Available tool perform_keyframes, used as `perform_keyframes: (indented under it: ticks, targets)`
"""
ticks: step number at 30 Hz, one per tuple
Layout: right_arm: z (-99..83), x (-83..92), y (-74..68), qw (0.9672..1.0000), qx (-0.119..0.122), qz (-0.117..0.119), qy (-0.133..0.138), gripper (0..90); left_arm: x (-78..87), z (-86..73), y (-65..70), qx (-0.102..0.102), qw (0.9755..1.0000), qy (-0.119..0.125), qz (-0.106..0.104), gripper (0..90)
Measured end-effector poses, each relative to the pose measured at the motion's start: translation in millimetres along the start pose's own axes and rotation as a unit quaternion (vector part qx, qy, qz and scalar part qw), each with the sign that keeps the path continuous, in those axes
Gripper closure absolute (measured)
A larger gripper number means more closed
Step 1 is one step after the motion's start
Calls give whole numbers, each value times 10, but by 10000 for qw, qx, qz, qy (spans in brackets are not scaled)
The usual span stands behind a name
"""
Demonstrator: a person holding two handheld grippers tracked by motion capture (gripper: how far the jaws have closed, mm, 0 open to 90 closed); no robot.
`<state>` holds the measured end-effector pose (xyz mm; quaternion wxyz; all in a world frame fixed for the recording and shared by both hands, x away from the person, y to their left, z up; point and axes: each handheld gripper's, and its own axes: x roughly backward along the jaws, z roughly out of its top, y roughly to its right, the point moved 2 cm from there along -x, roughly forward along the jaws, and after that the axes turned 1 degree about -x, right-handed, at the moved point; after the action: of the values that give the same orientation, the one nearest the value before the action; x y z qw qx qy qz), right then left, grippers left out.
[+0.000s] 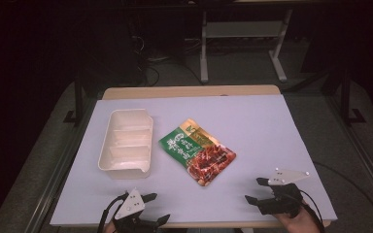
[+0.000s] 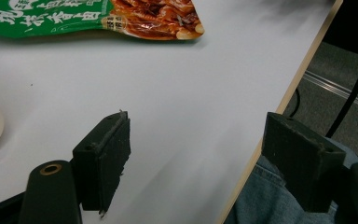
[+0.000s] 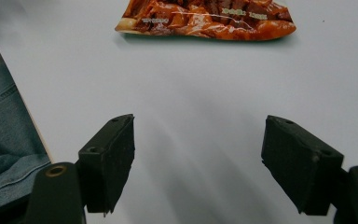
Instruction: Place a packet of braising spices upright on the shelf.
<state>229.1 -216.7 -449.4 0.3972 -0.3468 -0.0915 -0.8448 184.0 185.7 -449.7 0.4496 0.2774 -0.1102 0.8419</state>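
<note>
White table [image 1: 272,126] bears a sauce packet [image 1: 197,151]; left gripper [image 1: 156,208] and right gripper [image 1: 253,190] gape empty

One table [image 1: 272,126] carries one tray [image 1: 126,141] with three compartments and one food pouch [image 1: 197,151]. Two grippers are in view, one left gripper [image 1: 151,208] and one right gripper [image 1: 253,190], each with two black jaws.

Food packet [image 2: 93,16] cut by top edge
</note>
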Motion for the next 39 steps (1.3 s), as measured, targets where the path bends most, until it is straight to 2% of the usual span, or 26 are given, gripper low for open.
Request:
perform_keyframes:
  ticks: [6,9,14,17,21,23,25,27,29,31,32,34,36,37,38,39]
  targets:
    - [9,16,3,10000,4,-5,32,250,-72,55,14,124,9999,22,-75,239]
    - [13,17,6,10000,27,-12,40,250,-93,72,16,100,9999,-13,-63,239]
    - [28,47,-3,9999,37,-47,85,250,-163,103,-12,251,9997,-31,-42,239]
    - [34,49,-1,9999,82,-59,115,250,-226,148,-30,253,9997,19,72,248]
    - [36,46,7,9999,73,-50,98,250,-348,239,-44,291,9995,57,86,253]
    - [34,51,9,9999,93,-74,98,250,-455,290,-74,419,9991,38,84,254]
    - [36,55,10,9998,119,-81,100,250,-492,307,-81,485,9988,32,88,254]
    - [44,62,10,9998,147,-82,127,250,-559,343,-100,536,9985,10,138,261]
    - [49,68,7,9998,145,-71,119,250,-616,383,-121,510,9982,43,319,266]
    - [59,68,-8,9998,163,-77,132,250,-678,422,-157,632,9970,73,438,266]
    - [63,71,-15,9997,181,-80,126,250,-733,460,-198,798,9957,113,468,267]
    - [66,71,-17,9996,215,-78,144,250,-760,473,-221,824,9953,105,499,268]
    - [70,76,-31,9996,212,-92,145,250,-823,499,-258,947,9940,53,551,271]
    - [71,77,-32,9996,216,-88,145,250,-839,506,-273,994,9935,40,547,274]
    - [72,76,-29,9996,243,-86,152,250,-878,525,-308,1142,9921,14,518,275]
    - [74,72,-30,9995,249,-86,150,250,-889,532,-327,1176,9918,-14,509,275]
